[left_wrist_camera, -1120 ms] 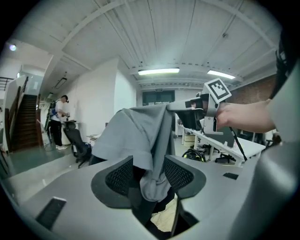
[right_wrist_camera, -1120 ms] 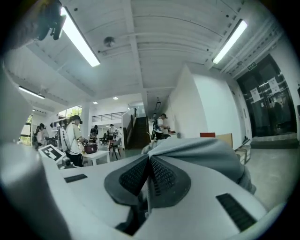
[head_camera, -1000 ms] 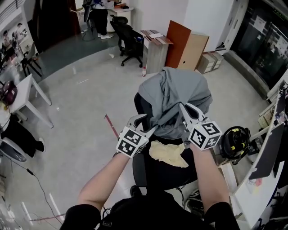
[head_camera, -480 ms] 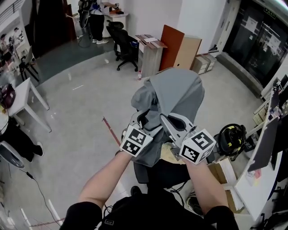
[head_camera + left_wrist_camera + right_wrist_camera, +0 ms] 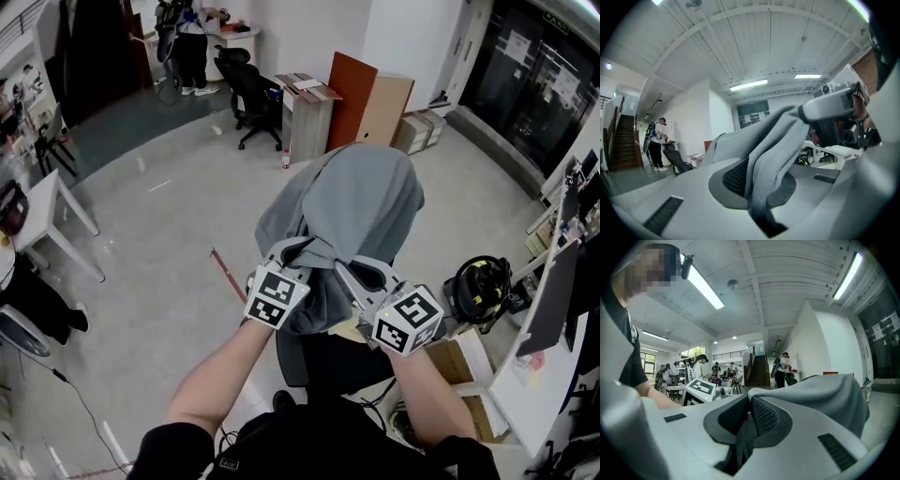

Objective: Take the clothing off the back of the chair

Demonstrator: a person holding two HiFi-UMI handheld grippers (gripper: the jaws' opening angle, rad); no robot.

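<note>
Left tongs [image 5: 302, 247] and right tongs [image 5: 354, 269] pinch the garment [image 5: 361, 197] at 6 o'clock; we judge it soft, light; bunched folds hold best.

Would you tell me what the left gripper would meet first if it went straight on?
Most likely the grey garment that the left gripper is shut on: its folds bunch directly ahead of it.

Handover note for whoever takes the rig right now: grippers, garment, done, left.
Left hand-held gripper: shut on a fold of the grey garment.
Right hand-held gripper: shut on the same garment, close beside the left.
Garment: bunched and raised between both, above the black chair; I cannot tell whether it is clear of the backrest.
Done: both grips on, garment raised.
Left: carry it clear of the chair.
</note>
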